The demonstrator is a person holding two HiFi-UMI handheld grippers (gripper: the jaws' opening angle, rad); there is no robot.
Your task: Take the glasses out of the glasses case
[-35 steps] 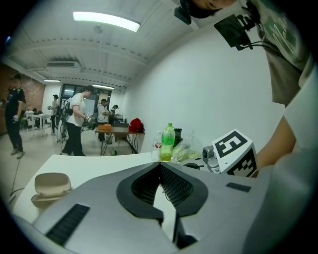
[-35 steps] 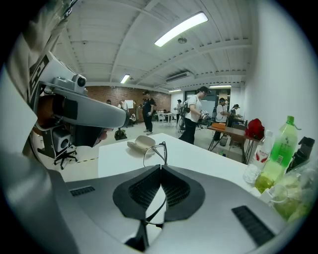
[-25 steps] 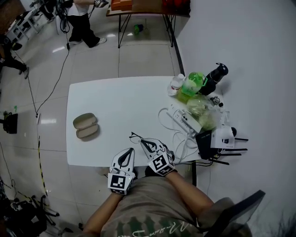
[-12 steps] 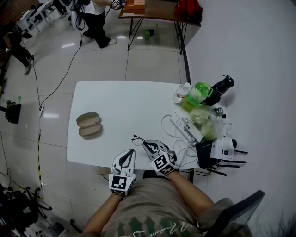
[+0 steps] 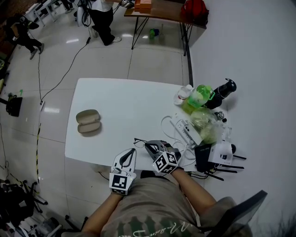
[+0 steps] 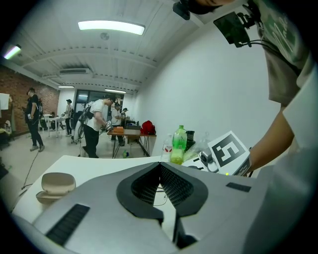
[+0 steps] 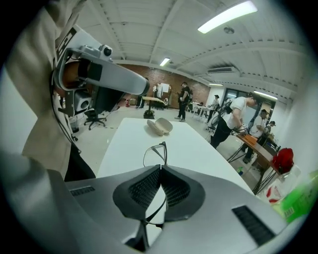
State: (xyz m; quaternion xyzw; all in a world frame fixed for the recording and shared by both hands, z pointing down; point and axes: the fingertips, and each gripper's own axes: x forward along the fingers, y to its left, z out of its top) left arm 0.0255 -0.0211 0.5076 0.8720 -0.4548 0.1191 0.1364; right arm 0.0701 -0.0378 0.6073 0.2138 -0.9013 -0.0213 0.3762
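A tan glasses case [image 5: 88, 121] lies on the left part of the white table [image 5: 125, 99], its two halves showing side by side. It also shows in the left gripper view, the case [image 6: 53, 185] low at the left, and in the right gripper view, the case [image 7: 160, 126] far ahead. My right gripper [image 5: 149, 145] is shut on the thin dark glasses [image 5: 138, 141] near the table's front edge. In the right gripper view the glasses [image 7: 155, 153] stick out past the right gripper [image 7: 160, 166]. My left gripper [image 5: 132, 152] [image 6: 160, 163] is shut with nothing in it, just left of the right one.
At the table's right end stand a green bottle [image 5: 198, 96], a black flask [image 5: 222, 90], a white power strip [image 5: 186, 129] with cables and a clear bag [image 5: 203, 119]. People stand at a desk [image 5: 157, 8] far behind. The table's front edge [image 5: 92, 161] is close to my grippers.
The head view has drifted a little. Both grippers stay at the table's front edge, and the right one still holds the glasses.
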